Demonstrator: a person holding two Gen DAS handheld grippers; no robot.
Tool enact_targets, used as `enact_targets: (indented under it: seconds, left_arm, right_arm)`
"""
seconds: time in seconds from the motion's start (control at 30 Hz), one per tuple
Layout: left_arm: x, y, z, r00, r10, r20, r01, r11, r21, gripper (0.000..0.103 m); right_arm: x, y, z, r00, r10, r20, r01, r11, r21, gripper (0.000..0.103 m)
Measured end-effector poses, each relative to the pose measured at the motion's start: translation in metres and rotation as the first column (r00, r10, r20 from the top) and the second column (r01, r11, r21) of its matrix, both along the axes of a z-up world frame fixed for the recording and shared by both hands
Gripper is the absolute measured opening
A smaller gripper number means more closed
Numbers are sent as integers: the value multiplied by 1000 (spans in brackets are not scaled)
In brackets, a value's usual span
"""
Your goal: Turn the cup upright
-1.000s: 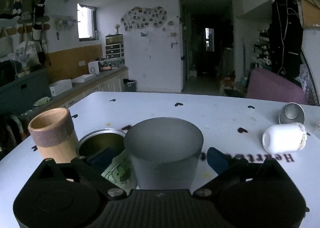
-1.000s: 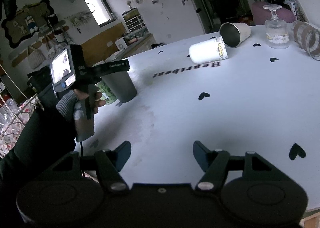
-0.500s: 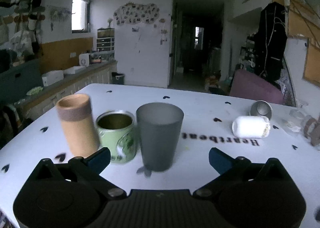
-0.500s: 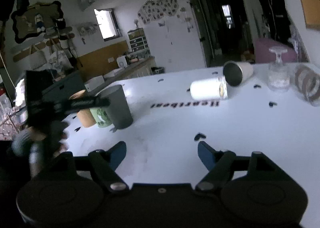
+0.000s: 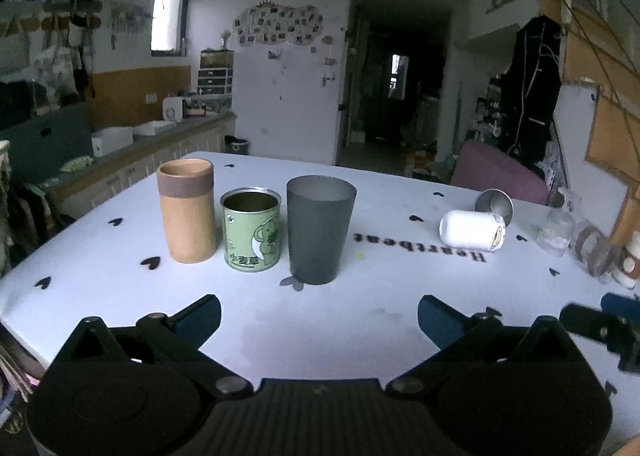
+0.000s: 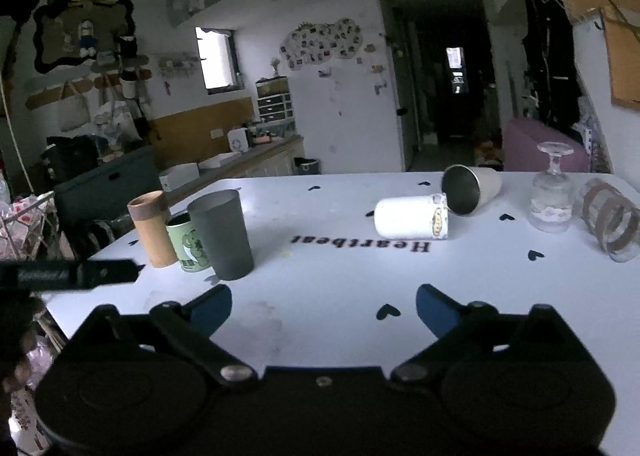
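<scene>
1. Left gripper (image 5: 319, 319): jaws wide apart, nothing between; hovers over near table (image 5: 360, 320) edge, short of the upright row.
2. Right gripper (image 6: 323, 308): jaws also spread wide, empty, above bare tabletop.
3. Upright row, L to R: tan cup (image 5: 186, 211), green tin (image 5: 251, 229), dark grey cup (image 5: 320, 229). Tin just beside grey cup; contact cannot be judged. In right view tin is partly hidden behind grey cup.
4. White cup (image 6: 412, 217) lies on its side by the "Heartbeat" lettering, mouth end toward steel cup (image 6: 470, 188), also tipped over. The two look touching; seam unclear.
5. Far R: stemmed glass (image 6: 552, 191) inverted; ribbed clear glass (image 6: 610, 225) on its side, blurred.
6. Left view's R edge: right gripper's tip cut off, blurry.
</scene>
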State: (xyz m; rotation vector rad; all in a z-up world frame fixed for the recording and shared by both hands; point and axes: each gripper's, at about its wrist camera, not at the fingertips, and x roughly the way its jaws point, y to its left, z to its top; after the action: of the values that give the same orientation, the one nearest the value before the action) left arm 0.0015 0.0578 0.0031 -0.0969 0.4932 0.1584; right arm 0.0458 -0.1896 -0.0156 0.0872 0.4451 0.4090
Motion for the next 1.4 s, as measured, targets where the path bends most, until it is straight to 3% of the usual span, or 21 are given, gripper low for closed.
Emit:
enact_targets:
  seconds: [0.5,1.4]
  left_arm:
    - [-17,-15,-9,1000,-16,-9,16,999,40,103]
    - [-17,-12,-10,1000,-4,-18,5,1000,30,103]
  right_arm:
    - [-5,10,-3,1000,-16,7,17,997,-81,103]
    - [-6,11,-3,1000,-18,8,18,996,-84,103]
